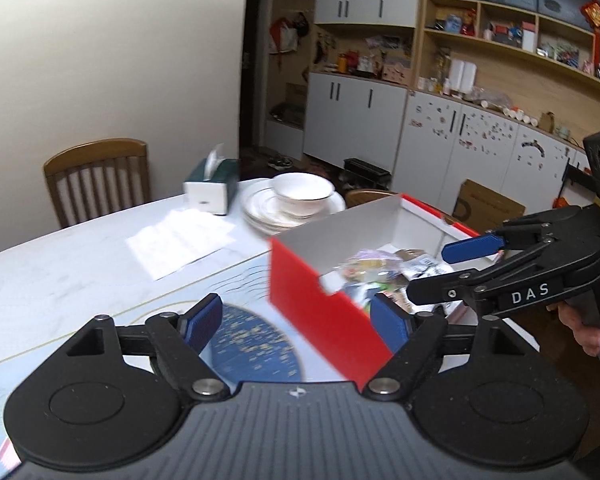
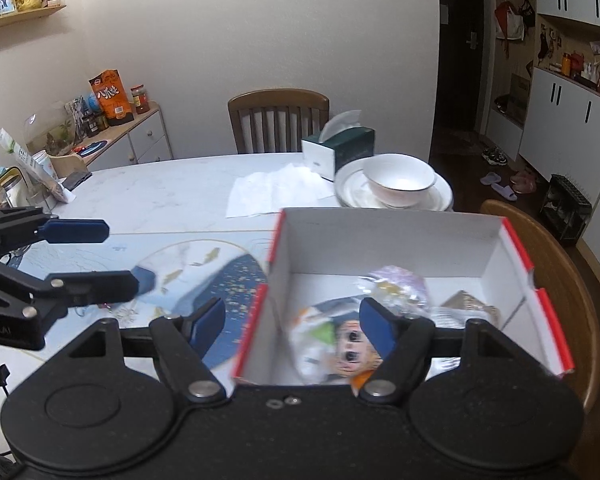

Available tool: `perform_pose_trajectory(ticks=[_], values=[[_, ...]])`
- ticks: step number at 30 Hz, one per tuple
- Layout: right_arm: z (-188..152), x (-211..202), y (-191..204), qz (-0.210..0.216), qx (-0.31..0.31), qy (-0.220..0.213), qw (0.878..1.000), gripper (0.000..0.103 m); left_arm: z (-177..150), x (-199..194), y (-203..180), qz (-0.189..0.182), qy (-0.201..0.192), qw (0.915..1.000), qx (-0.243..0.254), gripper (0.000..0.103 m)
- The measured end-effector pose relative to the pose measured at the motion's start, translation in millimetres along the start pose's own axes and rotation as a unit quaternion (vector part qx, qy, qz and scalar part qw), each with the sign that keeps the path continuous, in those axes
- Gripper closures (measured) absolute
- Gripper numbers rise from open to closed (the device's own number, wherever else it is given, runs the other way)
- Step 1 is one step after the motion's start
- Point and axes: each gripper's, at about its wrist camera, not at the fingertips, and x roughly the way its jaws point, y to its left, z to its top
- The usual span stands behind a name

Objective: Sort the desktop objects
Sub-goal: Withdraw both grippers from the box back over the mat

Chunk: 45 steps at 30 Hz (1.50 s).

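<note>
A cardboard box (image 1: 320,312), red outside and white inside, stands open on the table, its near wall (image 2: 380,224) bare. Several snack packets (image 2: 336,340) lie in a loose heap on its floor. In the left wrist view my left gripper (image 1: 296,318) hangs open above the box's red corner, blue pads wide apart and touching nothing. My right gripper (image 1: 428,272) hovers open over the box's right side. In the right wrist view the right gripper (image 2: 292,324) straddles the box's left wall from above, empty. Left of the box, the left gripper (image 2: 126,256) stands open over the mat.
A blue patterned mat (image 2: 204,276) lies left of the box. Behind it are paper sheets (image 2: 276,190), a green tissue box (image 2: 340,148) and a white bowl (image 2: 400,180) on stacked plates. Wooden chairs (image 2: 278,120) stand at the far side and right of the table. Jars crowd the table's left edge.
</note>
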Motion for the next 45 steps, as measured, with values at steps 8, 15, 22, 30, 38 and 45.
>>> perform_pose_trajectory(ticks=[8, 15, 22, 30, 38, 45], values=[[2.5, 13.2, 66.1, -0.002, -0.009, 0.001, 1.0, 0.028, -24.6, -32.1, 54.9, 0.014, -0.002, 0.9997, -0.02, 0.018], [7.6, 29.9, 119.5, 0.006, -0.024, 0.002, 1.0, 0.028, -47.7, -52.6, 100.6, 0.036, -0.004, 0.9985, -0.042, 0.002], [11.6, 58.7, 165.6, 0.02, -0.034, 0.016, 0.999, 0.028, -74.3, -62.2, 146.7, 0.06, 0.009, 0.9963, -0.062, 0.0], [15.0, 92.4, 202.5, 0.027, -0.051, 0.035, 0.998, 0.028, -101.9, -60.1, 193.1, 0.092, 0.026, 0.9938, -0.057, 0.0], [10.7, 126.6, 224.6, 0.031, -0.065, 0.056, 0.996, 0.028, -131.1, -42.4, 235.4, 0.121, 0.056, 0.9894, -0.058, 0.0], [8.2, 152.8, 238.3, 0.027, -0.079, 0.074, 0.994, 0.028, -141.4, -23.5, 253.1, 0.114, 0.083, 0.9887, -0.051, 0.0]])
